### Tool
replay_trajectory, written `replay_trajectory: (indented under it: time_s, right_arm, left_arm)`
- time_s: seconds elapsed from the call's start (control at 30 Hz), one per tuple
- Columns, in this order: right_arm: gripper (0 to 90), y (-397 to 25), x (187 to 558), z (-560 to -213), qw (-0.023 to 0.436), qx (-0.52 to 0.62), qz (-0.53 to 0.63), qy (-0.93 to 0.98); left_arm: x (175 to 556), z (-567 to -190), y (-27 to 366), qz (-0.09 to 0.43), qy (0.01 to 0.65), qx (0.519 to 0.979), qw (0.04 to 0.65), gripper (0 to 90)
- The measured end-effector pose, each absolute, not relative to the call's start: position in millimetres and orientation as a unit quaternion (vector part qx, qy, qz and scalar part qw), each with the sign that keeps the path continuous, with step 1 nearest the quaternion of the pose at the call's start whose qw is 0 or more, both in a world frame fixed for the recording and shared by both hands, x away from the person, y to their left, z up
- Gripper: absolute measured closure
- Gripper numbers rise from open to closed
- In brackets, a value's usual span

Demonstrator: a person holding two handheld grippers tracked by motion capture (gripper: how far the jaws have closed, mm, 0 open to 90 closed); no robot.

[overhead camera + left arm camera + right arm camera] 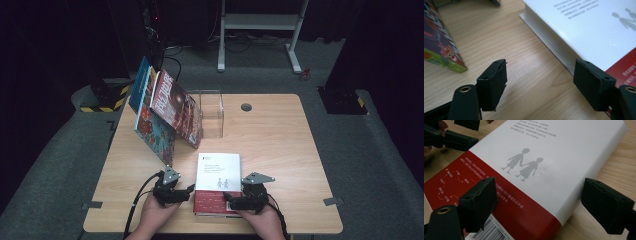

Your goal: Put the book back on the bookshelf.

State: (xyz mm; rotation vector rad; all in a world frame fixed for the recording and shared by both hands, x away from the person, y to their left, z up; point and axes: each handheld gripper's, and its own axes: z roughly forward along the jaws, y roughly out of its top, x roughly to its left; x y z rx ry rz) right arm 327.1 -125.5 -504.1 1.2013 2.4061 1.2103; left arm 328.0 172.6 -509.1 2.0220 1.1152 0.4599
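A thick book with a white cover and a red band lies flat near the table's front edge. Its back cover, with two grey figures and a barcode, faces up. My left gripper stands open just left of the book. In the left gripper view its right jaw rests against the book's white edge and its left jaw is over bare wood. My right gripper is open at the book's near right corner. In the right gripper view one jaw hovers over the red band and the other is beyond the book's edge.
Two colourful books lean tilted against a clear acrylic stand at the back left; one's corner is close to my left gripper. The wooden table has a round cable hole. A white desk frame stands behind.
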Motion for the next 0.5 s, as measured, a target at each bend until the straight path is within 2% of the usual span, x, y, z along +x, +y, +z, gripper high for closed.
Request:
replay_trajectory:
  time_s: [0.33, 0.5]
  right_arm:
    - [12.7, -126, 327, -505, 0.094, 0.406, 0.412, 0.81]
    - [13.5, -128, 326, -506, 0.094, 0.408, 0.418, 0.806]
  left_arm:
    - [328, -499, 172, 0.131, 0.444, 0.773, 0.435, 24.6]
    - [330, -500, 165, 0.115, 0.437, 0.775, 0.442, 21.9]
